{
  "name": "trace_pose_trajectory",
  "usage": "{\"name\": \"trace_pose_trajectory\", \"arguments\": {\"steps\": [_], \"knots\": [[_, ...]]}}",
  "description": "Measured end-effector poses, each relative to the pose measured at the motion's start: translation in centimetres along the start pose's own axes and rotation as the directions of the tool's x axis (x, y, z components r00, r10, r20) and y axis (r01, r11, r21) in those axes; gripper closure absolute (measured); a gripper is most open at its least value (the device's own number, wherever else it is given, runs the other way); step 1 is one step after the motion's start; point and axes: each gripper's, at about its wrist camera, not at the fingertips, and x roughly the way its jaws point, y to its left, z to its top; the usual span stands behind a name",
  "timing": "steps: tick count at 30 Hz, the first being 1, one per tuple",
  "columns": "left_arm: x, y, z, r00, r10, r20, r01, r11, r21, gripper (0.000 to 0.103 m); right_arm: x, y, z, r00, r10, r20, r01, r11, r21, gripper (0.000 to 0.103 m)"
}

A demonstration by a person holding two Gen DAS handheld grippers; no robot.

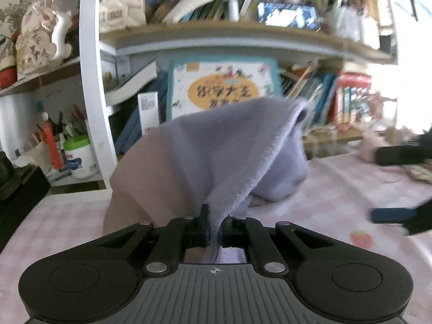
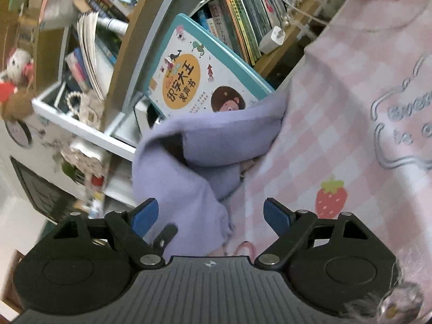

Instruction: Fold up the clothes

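Lavender knit garment (image 1: 235, 145) rises in a soft peak off a table spread with a pink checked cloth (image 1: 324, 205), seen from the left wrist camera; the left gripper (image 1: 215, 222) is pinched tight on a bunched edge of the fabric, which drapes from the jaws toward a crowded bookshelf (image 1: 243, 37). At the right margin, blurred, the right gripper (image 1: 397, 186) hangs apart from the cloth.

From the right wrist camera, the right gripper (image 2: 210, 216) stands spread wide with nothing between its blue pads (image 2: 145, 214); the garment (image 2: 205, 145) lies rolled and slumped just ahead, a frayed corner (image 2: 225, 222) nearest.

The knit looks light, limp and fuzzy, likely to sag and cling rather than slide; hems and corners offer the surest hold. Only the left view shows the pinch itself. Only the right shows a second pale pink garment with raised lettering (image 2: 399, 113) lying flat beside the first, and a strawberry print (image 2: 330, 198) on the tablecloth.
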Motion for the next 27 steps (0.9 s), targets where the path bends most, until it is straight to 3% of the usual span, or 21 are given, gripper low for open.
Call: {"name": "trace_pose_trajectory", "arguments": {"steps": [5,12,14,16,19,22,27], "knots": [[-5.3,-1.3,-1.2,0.997,-0.076,0.027,0.075,0.996,0.042,0.098,1.0,-0.1,-0.5,0.998,0.061,-0.03,-0.057,0.993,0.108,0.017],[-12.4,-3.2,-3.2,0.981,-0.185,0.05,0.18,0.98,0.089,0.098,3.4,-1.1,-2.9,0.996,0.059,-0.072,-0.038,0.964,0.264,0.02],[-14.2,-3.1,-3.7,0.98,-0.192,0.055,0.186,0.979,0.088,0.098,3.5,-1.4,-3.4,0.998,0.029,-0.062,-0.009,0.957,0.29,0.04],[-15.6,-2.4,-4.0,0.977,-0.203,0.061,0.2,0.978,0.054,0.098,3.3,-1.7,-3.6,0.999,-0.021,-0.048,0.034,0.954,0.296,0.074],[-17.4,-1.3,-4.4,0.97,-0.235,0.068,0.236,0.972,-0.004,0.098,2.7,-2.5,-3.7,0.998,-0.064,-0.026,0.069,0.951,0.301,0.099],[-18.2,-1.1,-4.4,0.961,-0.264,0.079,0.266,0.964,-0.009,0.098,1.6,-3.0,-3.4,0.996,-0.092,0.02,0.083,0.952,0.294,0.101],[-18.3,-1.6,-3.6,0.946,-0.305,0.112,0.307,0.952,0.004,0.098,-2.4,-1.5,-0.7,0.988,-0.034,0.149,0.002,0.977,0.211,0.101]]}}
